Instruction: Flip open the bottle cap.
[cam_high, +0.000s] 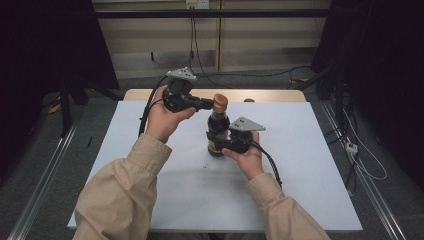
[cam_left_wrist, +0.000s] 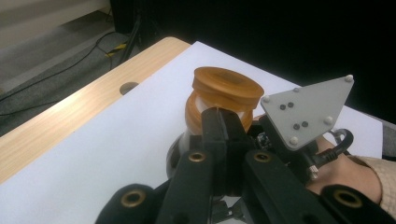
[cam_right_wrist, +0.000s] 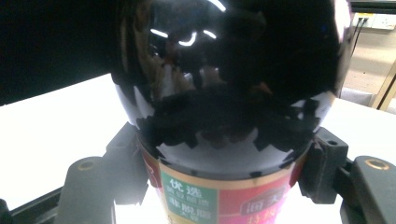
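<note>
A dark glass sauce bottle (cam_high: 218, 131) with a red, green and gold label stands upright near the middle of the white surface (cam_high: 150, 165). Its amber-brown plastic cap (cam_high: 220, 102) sits at twelve o'clock on the bottle, slightly tilted in the left gripper view. The right claw (cam_high: 220, 142) comes in from about four o'clock and is clamped on the bottle's body, one jaw on either side of the label. The left claw (cam_high: 209, 104) reaches in from nine o'clock at cap height, its jaws pressed together with their tips against the cap's lower ring; whether they pinch it I cannot tell.
</note>
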